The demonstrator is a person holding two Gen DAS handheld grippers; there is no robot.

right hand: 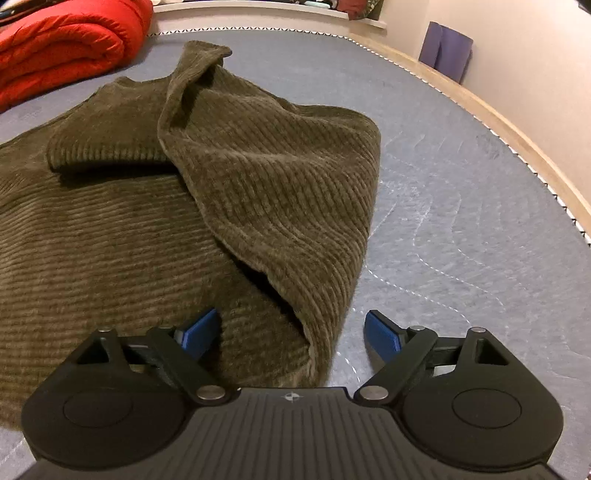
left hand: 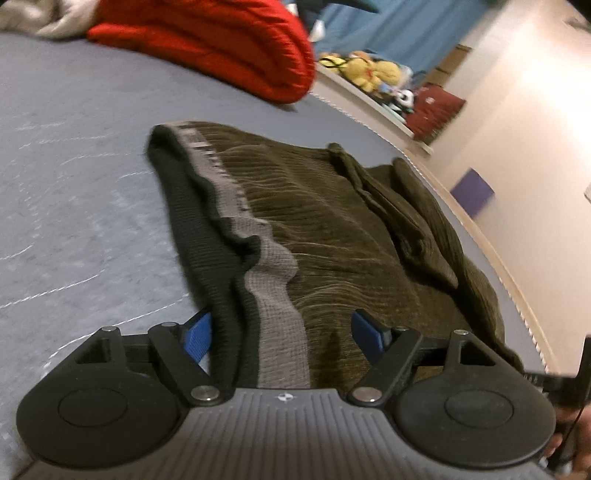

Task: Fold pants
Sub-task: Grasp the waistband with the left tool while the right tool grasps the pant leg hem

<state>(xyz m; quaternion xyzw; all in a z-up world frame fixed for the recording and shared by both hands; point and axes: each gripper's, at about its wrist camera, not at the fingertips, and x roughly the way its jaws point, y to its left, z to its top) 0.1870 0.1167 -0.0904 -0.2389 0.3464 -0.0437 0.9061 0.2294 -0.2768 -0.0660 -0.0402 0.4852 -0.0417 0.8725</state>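
Pants point(right hand: 129, 229) lie part-folded on the bed point(left hand: 74, 184), one leg end doubled back untidily. Left gripper point(left hand: 284, 332) and right gripper point(right hand: 291, 332) straddle cloth edges, jaws wide, gripping nothing. More folds remain.

This is a bedroom in a home. A wide bed point(right hand: 461, 206) with a grey-blue quilted cover fills most of both views, its edge trimmed with a pale band. A puffy red duvet point(left hand: 229, 44) lies rolled at the far side, next to a crumpled beige blanket point(left hand: 40, 18). Beyond the bed, a low ledge point(left hand: 354, 88) carries what look like yellow plush toys point(left hand: 373, 72), blurred here, and a dark red suitcase point(left hand: 436, 110) stands nearby. Plain cream walls and a purple rolled mat point(right hand: 447, 48) leaning against one complete the domestic setting.
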